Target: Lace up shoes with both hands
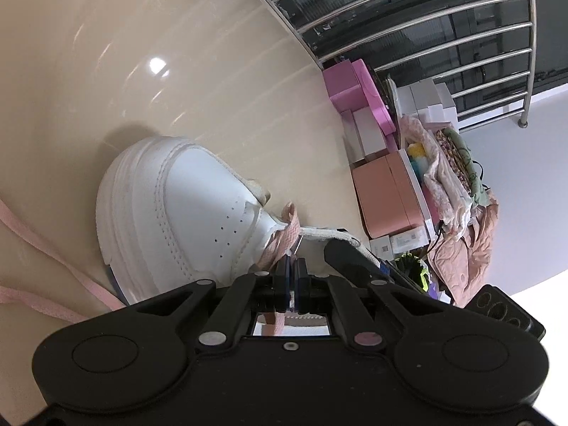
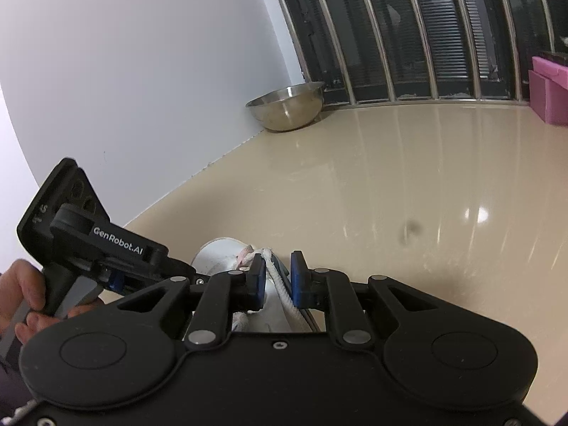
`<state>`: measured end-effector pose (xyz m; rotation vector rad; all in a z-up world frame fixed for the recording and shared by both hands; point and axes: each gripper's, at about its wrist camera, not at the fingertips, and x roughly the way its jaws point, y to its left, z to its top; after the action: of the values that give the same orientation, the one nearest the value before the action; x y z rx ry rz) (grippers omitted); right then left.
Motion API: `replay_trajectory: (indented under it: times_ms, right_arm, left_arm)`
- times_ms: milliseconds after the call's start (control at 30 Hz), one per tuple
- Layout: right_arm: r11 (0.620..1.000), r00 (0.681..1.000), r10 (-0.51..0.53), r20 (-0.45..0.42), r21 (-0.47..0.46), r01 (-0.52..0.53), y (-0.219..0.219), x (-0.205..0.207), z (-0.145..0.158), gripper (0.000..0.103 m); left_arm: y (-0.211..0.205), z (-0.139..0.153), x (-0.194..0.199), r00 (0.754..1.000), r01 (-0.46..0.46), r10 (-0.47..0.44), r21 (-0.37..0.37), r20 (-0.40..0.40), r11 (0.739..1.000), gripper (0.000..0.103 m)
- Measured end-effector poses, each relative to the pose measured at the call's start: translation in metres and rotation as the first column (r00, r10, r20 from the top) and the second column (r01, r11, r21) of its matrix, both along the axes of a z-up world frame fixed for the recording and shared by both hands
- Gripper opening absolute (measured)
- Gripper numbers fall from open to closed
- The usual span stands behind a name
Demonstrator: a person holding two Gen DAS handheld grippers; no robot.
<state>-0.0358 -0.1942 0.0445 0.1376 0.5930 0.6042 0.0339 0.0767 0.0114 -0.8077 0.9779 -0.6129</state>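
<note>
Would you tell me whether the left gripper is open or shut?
Shut: the left gripper has its jaws pressed together on the pink lace at the shoe.

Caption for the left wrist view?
Left gripper pinches the pink lace at the white sneaker on a beige floor.

Your left gripper (image 1: 291, 266) sits at the near edge of the floor (image 1: 177, 71), with the shoe (image 1: 170, 209) just beyond it and to the left. The lace (image 1: 280, 238) runs from the shoe into its jaws, and more lace trails off at the far left. Boxes (image 1: 383, 191) and bedding (image 1: 458, 177) pile up on the right, below the railing (image 1: 426, 17). Your right gripper (image 2: 278, 277) straddles the shoe's edge (image 2: 280, 284); a bowl (image 2: 285, 106) stands far off by the wall (image 2: 142, 71).
</note>
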Motion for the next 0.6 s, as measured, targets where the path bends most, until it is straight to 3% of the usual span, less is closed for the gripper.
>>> replay_trajectory:
  times_ms: [100, 200, 300, 333, 433, 500, 600]
  right_arm:
    - [0.996, 0.998, 0.039, 0.059, -0.076, -0.035, 0.008, -0.006, 0.001, 0.014]
    - [0.972, 0.984, 0.113, 0.135, -0.220, -0.082, 0.021, -0.015, 0.003, 0.014]
    - [0.953, 0.979, 0.153, 0.134, -0.284, -0.110, 0.026, -0.015, 0.010, 0.017]
    - [0.957, 0.982, 0.153, 0.112, -0.265, -0.119, 0.024, -0.012, 0.013, 0.018]
    - [0.984, 0.985, 0.160, 0.061, -0.087, -0.154, 0.000, -0.002, 0.031, 0.020]
    - [0.993, 0.994, 0.108, 0.033, 0.040, -0.109, -0.018, 0.009, 0.041, 0.025]
    - [0.987, 0.990, 0.047, -0.133, 0.162, -0.026, -0.026, 0.039, 0.034, 0.027]
  left_arm:
    - [-0.001, 0.003, 0.000, 1.000, -0.001, 0.001, 0.006, 0.007, 1.000, 0.005]
    - [-0.001, 0.005, 0.002, 1.000, -0.005, 0.005, 0.005, 0.005, 1.000, 0.005]
    - [0.000, 0.010, 0.001, 1.000, -0.014, 0.013, 0.020, 0.022, 1.000, 0.004]
    - [0.001, 0.011, 0.001, 1.000, -0.018, 0.017, 0.022, 0.026, 1.000, 0.004]
    - [0.003, 0.011, -0.001, 0.999, -0.023, 0.023, 0.018, 0.029, 1.000, 0.005]
    - [0.002, 0.010, 0.001, 0.999, -0.024, 0.024, 0.013, 0.025, 1.000, 0.004]
    - [-0.001, 0.010, 0.002, 0.999, -0.027, 0.027, 0.015, 0.027, 1.000, 0.004]
